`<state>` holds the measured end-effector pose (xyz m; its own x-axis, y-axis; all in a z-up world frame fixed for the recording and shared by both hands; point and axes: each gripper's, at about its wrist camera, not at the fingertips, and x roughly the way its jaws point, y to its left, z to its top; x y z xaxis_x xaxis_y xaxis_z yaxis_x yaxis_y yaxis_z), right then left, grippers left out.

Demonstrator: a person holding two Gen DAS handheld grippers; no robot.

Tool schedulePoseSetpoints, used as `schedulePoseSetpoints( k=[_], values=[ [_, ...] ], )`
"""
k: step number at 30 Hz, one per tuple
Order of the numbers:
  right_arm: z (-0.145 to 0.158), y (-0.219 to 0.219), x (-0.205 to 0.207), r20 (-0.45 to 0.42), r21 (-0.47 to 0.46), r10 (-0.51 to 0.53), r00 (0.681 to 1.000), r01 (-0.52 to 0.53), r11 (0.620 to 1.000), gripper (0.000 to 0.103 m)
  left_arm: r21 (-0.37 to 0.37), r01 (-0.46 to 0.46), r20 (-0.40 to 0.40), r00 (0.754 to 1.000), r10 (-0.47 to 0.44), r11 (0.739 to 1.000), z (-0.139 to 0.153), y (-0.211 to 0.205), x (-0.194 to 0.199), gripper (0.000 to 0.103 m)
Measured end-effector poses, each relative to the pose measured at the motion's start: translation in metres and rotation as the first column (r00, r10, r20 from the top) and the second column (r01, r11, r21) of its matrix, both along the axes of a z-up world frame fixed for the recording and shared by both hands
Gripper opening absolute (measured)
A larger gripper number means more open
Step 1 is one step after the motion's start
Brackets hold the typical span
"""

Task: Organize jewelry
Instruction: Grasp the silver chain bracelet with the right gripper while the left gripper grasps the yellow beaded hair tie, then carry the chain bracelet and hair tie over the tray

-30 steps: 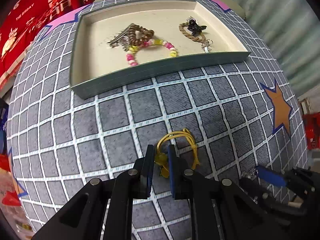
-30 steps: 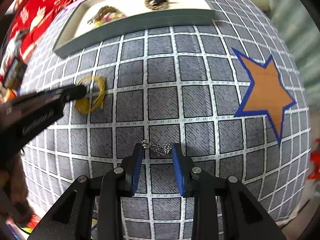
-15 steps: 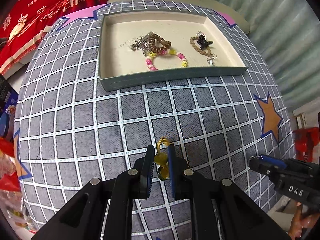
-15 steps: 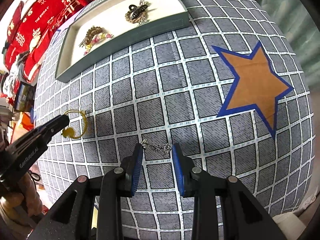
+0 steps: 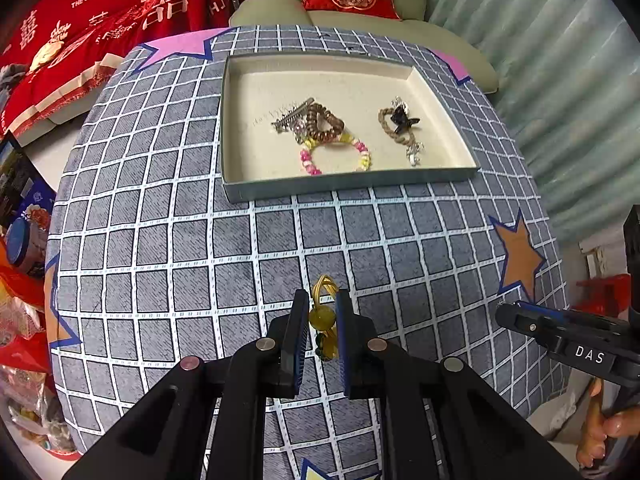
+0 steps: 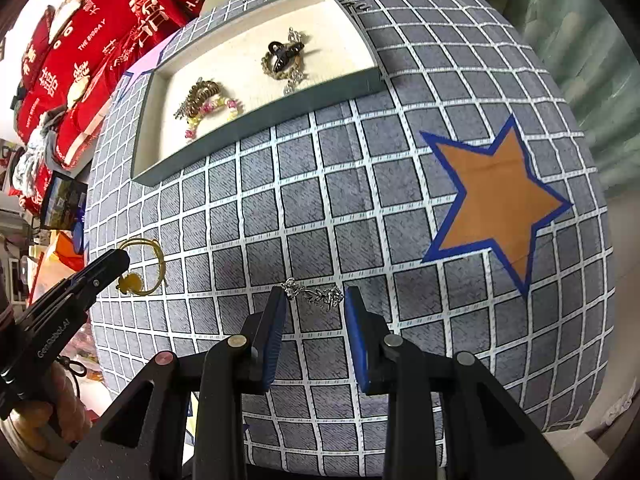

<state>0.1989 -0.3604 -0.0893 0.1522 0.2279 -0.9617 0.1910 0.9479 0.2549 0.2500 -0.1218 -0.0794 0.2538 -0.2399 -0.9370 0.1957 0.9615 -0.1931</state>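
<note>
My left gripper [image 5: 322, 312] is shut on a yellow hair tie with amber beads [image 5: 322, 317] and holds it above the grid cloth; it also shows in the right wrist view [image 6: 141, 270]. My right gripper [image 6: 314, 306] holds a small silver chain piece [image 6: 316, 294] between its blue pads, lifted off the cloth. The beige tray [image 5: 248, 194] at the back holds a brown coil tie [image 5: 323, 122], a pink-yellow bead bracelet [image 5: 336, 156], a metal comb clip [image 5: 290, 116] and a black claw clip on a braided band [image 5: 400, 122].
The round table wears a grey grid cloth with an orange star [image 6: 496, 196] at the right. Red cushions and cloth [image 5: 100, 20] lie behind at the left. Boxes and bags [image 5: 24, 216] stand beside the table's left edge.
Both grippers have risen from the cloth. The yellow hair tie and the silver chain piece have come up with them, and the tray looks farther off.
</note>
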Motion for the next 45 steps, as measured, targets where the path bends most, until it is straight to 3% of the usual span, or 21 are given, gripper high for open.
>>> schedulePoseSetpoints(
  k=[16, 29, 37, 45],
  values=[
    [0.026, -0.009, 0.026, 0.037, 0.006, 0.024, 0.999, -0.024, 1.0, 0.033, -0.035, -0.06, 0.04, 0.997, 0.061, 0.998, 0.027, 0.008, 0.013, 0.023],
    [0.041, -0.021, 0.084, 0.087, 0.016, 0.069, 0.994, -0.07, 0.997, 0.033, -0.036, -0.097, 0.1, 0.99, 0.1, 0.995, 0.04, 0.0, 0.063, 0.023],
    [0.043, -0.026, 0.133, 0.119, 0.012, 0.097, 0.988, -0.099, 0.995, 0.033, -0.016, -0.117, 0.116, 0.986, 0.118, 0.993, 0.03, -0.009, 0.104, 0.023],
    [0.025, -0.028, 0.172, 0.104, 0.015, 0.112, 0.988, -0.114, 0.993, 0.033, 0.028, -0.133, 0.101, 0.986, 0.13, 0.991, 0.007, -0.016, 0.133, 0.023]
  ],
)
